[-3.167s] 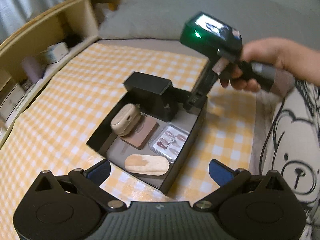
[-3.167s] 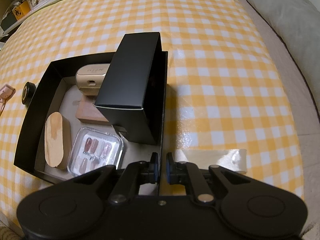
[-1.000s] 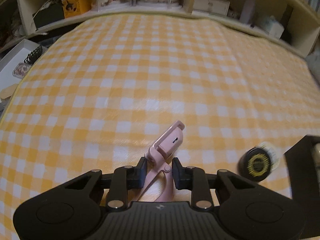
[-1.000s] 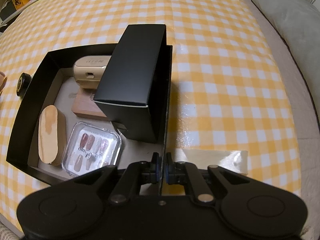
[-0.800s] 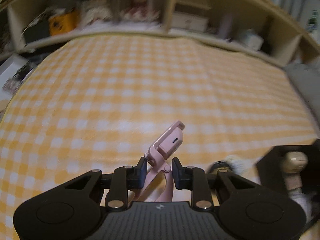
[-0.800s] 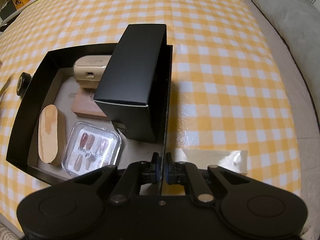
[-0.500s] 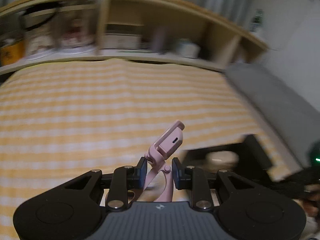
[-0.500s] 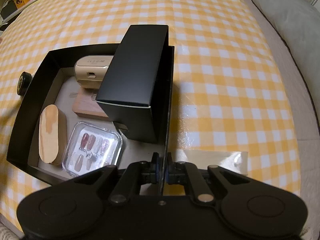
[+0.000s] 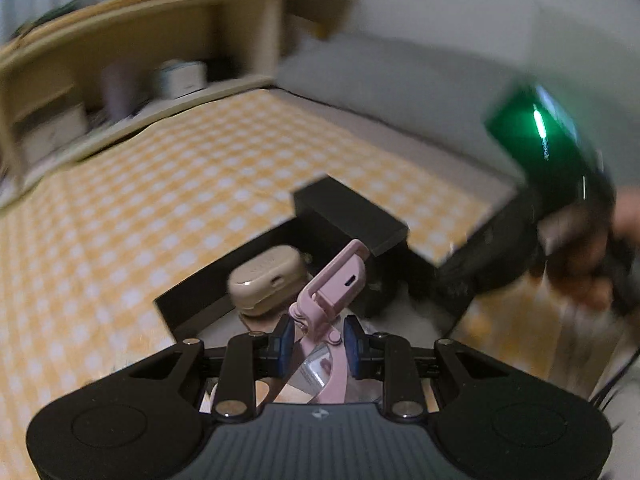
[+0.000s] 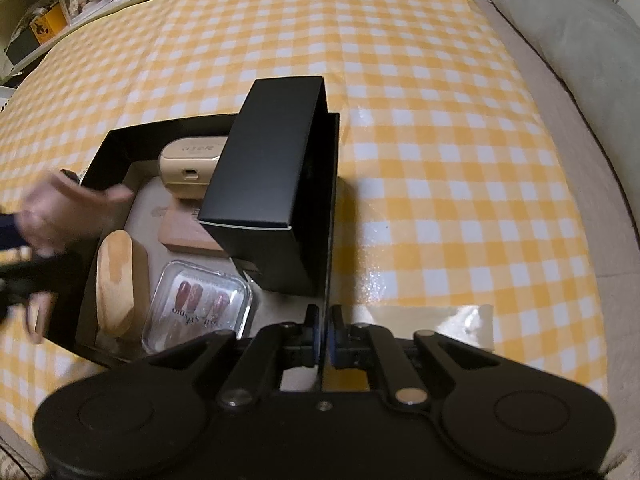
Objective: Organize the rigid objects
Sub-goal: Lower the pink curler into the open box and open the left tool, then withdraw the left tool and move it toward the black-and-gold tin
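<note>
My left gripper point(image 9: 316, 340) is shut on a pink folding device point(image 9: 338, 280) and holds it above the open black box point(image 9: 188, 308). My right gripper point(image 10: 323, 334) is shut on the box's right wall point(image 10: 330, 208). Inside the box lie a beige case point(image 10: 188, 162), a tall black carton point(image 10: 272, 172), a brown flat block point(image 10: 184, 232), a wooden oval point(image 10: 116, 280) and a clear case of false nails point(image 10: 196, 306). The beige case point(image 9: 268, 280) and black carton point(image 9: 348, 216) also show in the left wrist view, just beyond the pink device.
The box stands on a yellow checked cloth point(image 10: 440, 120). A grey pillow point(image 10: 580, 32) lies at the far right. Wooden shelves point(image 9: 120, 60) with small items run along the far edge. The hand with the left gripper point(image 10: 48, 216) is over the box's left wall.
My left gripper has swung right with the pink device, from over bare cloth to above the box. My right gripper has kept its hold on the box wall.
</note>
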`<state>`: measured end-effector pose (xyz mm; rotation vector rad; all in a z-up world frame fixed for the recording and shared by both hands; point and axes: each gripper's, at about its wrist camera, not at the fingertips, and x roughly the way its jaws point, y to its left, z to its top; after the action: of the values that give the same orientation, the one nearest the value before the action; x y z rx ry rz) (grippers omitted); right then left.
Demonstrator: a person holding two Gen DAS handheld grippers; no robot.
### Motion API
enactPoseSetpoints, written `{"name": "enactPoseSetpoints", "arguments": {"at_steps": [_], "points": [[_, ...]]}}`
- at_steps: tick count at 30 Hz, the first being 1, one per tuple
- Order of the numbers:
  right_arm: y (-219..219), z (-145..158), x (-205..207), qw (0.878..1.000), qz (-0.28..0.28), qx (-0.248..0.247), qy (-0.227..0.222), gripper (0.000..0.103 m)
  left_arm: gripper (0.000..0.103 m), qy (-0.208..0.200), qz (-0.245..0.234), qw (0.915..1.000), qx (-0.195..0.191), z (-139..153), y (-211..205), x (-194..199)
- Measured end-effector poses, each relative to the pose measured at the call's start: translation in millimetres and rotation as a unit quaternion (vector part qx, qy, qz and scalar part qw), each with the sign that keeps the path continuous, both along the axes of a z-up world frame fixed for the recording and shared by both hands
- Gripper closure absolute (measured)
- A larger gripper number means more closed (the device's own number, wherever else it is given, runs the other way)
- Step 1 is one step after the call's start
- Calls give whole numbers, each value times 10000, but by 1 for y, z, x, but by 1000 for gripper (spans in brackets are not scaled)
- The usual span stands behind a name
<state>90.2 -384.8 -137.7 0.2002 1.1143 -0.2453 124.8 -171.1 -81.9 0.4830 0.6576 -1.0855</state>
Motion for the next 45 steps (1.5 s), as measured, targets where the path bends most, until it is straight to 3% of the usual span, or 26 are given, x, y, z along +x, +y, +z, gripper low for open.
{"name": "enactPoseSetpoints", "arguments": {"at_steps": [4,12,15,16,18,21,26,28,30,35,45], "points": [[1,0,0,10000,5,-16,7,98,76,-79,-482,9983,311,-13,-12,1],[0,0,-1,10000,0,-9,8,98,84,477,-814,9955,91,-23,-37,-3],[1,0,-1,10000,-12,2,0,98,82,337,-810,9961,134,-24,-39,-10],[1,0,-1,10000,-8,-1,2,98,79,321,-800,9962,154,-24,-37,-11],[0,0,-1,10000,-2,-7,7,98,55,412,-717,9964,200,-23,-34,-9],[1,0,-1,10000,-2,-8,4,98,43,432,-529,9975,161,-21,-27,-4],[1,0,-1,10000,-8,1,3,98,36,561,-274,9979,161,-21,-18,3],[1,0,-1,10000,-7,1,5,98,27,626,-153,9978,126,-19,-15,4],[1,0,-1,10000,-5,-1,5,98,10,720,-30,9973,105,-14,-12,5],[0,0,-1,10000,-5,-1,5,97,1,823,131,9965,-55,-1,-1,4],[0,0,-1,10000,-6,2,6,97,0,817,356,9955,-322,28,21,5]]}}
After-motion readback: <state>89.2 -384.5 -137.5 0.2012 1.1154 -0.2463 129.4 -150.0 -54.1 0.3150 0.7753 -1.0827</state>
